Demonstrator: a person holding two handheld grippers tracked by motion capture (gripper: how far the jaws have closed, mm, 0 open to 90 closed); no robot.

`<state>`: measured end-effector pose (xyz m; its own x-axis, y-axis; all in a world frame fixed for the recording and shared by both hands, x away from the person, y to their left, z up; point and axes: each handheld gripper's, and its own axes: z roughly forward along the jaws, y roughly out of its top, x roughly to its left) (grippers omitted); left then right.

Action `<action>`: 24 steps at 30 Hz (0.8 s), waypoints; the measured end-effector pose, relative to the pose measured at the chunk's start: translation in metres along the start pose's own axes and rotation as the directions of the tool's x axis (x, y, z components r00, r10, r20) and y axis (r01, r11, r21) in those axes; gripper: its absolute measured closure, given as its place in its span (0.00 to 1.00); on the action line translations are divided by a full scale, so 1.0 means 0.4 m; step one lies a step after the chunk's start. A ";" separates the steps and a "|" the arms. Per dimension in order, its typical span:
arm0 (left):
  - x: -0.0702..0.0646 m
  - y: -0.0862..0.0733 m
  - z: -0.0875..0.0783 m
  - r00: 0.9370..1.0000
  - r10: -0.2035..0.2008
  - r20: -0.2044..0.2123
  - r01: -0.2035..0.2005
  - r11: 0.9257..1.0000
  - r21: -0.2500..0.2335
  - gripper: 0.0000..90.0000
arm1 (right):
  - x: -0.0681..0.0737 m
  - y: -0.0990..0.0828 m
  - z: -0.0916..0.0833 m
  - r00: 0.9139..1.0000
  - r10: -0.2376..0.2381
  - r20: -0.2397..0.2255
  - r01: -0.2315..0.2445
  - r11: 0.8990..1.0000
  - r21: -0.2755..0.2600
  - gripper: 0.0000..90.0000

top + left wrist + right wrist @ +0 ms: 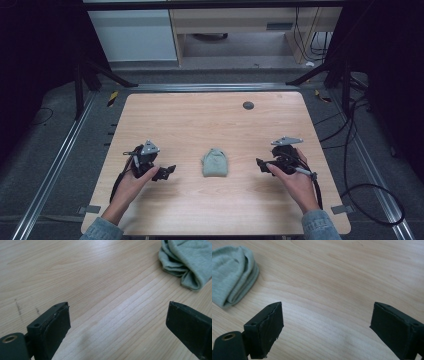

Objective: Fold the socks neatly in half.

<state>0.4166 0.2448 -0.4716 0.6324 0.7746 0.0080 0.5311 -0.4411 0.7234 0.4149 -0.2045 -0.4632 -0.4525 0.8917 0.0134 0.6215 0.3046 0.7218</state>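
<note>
Folded grey sock (215, 163) on worktop (210, 120) between left gripper (167, 172) and right gripper (261, 164) — both jaws wide, empty.

grey carpet floor (45, 165), wooden cabinet (240, 22).

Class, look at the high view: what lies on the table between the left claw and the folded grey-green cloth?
Nothing: in the high view, bare wood separates the left claw from the cloth.
</note>
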 end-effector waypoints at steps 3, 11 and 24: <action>0.010 -0.007 0.002 1.000 -0.003 -0.008 0.003 1.000 0.013 0.05 | -0.016 -0.021 0.005 1.000 0.017 0.007 -0.017 1.000 0.014 0.12; 0.042 -0.026 0.009 0.999 -0.022 -0.036 0.023 0.999 0.035 0.05 | -0.070 -0.063 0.018 0.996 0.091 0.024 -0.091 0.996 0.022 0.12; 0.087 -0.049 0.029 0.995 -0.060 -0.084 0.065 0.997 0.052 0.05 | -0.128 -0.086 0.037 0.983 0.169 0.077 -0.169 0.986 -0.005 0.12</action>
<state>0.4347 0.2750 -0.4936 0.5495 0.8352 0.0225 0.5995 -0.4128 0.6857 0.4261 -0.2556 -0.4991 -0.2901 0.9535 0.0818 0.6859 0.1475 0.7126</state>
